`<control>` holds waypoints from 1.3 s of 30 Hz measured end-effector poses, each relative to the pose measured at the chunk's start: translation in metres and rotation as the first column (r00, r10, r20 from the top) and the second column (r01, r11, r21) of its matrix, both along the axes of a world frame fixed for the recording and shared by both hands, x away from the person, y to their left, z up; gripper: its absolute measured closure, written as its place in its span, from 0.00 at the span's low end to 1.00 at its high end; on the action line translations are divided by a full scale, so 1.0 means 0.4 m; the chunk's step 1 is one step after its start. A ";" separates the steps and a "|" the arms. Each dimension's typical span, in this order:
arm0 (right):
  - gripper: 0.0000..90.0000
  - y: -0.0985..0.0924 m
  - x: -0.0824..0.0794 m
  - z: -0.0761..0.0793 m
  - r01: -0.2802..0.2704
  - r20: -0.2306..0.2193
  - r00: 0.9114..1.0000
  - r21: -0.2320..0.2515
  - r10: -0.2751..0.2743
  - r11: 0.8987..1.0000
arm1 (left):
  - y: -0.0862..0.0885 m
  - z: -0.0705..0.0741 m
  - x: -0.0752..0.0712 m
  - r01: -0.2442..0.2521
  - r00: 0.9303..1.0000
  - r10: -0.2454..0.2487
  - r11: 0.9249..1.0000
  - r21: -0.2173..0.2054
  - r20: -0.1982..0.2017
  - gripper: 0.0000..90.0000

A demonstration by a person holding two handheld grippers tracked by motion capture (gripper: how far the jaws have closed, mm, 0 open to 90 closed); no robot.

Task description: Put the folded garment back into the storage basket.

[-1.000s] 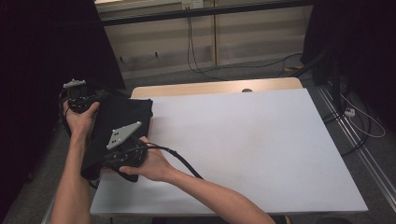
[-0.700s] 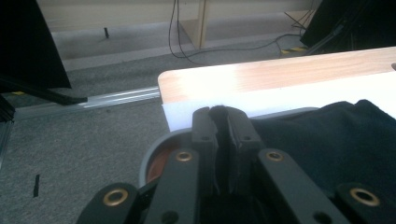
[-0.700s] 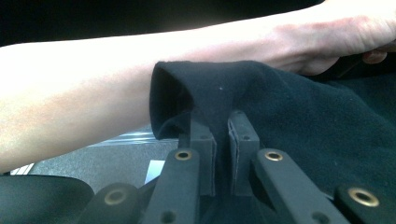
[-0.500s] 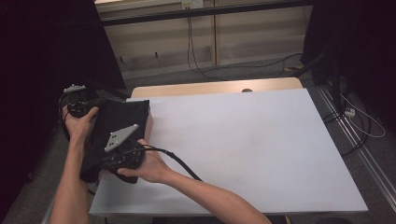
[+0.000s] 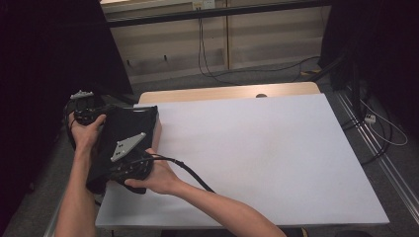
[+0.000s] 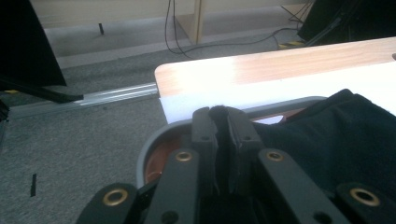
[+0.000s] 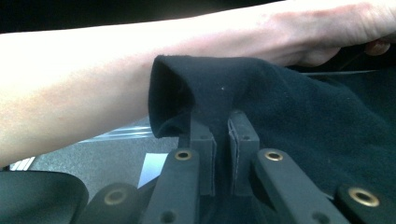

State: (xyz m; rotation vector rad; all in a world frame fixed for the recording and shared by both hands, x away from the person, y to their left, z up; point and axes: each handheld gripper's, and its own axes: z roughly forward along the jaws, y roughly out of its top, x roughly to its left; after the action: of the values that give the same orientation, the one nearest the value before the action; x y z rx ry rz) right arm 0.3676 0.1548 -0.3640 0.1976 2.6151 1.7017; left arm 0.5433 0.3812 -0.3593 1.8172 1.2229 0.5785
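High view: at the bench's (image 5: 257, 148) near left corner, the right tongs (image 5: 129, 165) are pinched on the near edge of a black cloth (image 5: 126, 131). Just beyond, the cloth is draped over the bench's left edge. Farther left, the left tongs (image 5: 85, 109) are clamped on its far edge, above a grey-rimmed bowl (image 6: 154, 149).

Bare forearms, no sleeves; black left gripper (image 5: 85, 109) and right gripper (image 5: 129, 165), each with grey three-cornered top plate, black trailing cable, brass-ringed screw holes on black jaw arms
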 end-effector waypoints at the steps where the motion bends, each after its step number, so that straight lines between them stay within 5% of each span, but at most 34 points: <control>1: 0.92 0.000 0.002 -0.001 0.003 0.000 1.000 -0.003 -0.003 1.000 | 0.000 -0.003 0.002 0.000 1.000 0.000 1.000 0.001 0.001 0.92; 18: 0.92 0.007 0.032 -0.027 0.041 -0.020 0.999 -0.025 -0.042 0.999 | -0.009 -0.033 0.028 -0.017 1.000 0.017 1.000 0.000 -0.026 0.92; 23: 0.92 0.007 0.042 -0.032 0.049 -0.028 0.998 -0.023 -0.049 0.999 | -0.025 -0.034 0.038 -0.012 0.999 0.014 0.998 0.063 -0.039 0.92; 32: 0.92 0.016 0.054 -0.032 0.067 -0.025 0.997 -0.025 -0.067 0.997 | -0.022 -0.025 0.046 -0.024 0.999 0.026 0.997 0.068 -0.030 0.91; 39: 0.92 0.020 0.066 -0.040 0.080 -0.032 0.996 -0.027 -0.081 0.996 | -0.002 -0.022 0.030 -0.034 0.999 0.034 0.999 0.019 0.002 0.72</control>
State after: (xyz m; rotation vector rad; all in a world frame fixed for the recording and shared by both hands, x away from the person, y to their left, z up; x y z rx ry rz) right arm 0.3941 0.1629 -0.3799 0.3289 2.6118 1.6535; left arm 0.5552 0.3805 -0.3681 1.8138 1.2531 0.6126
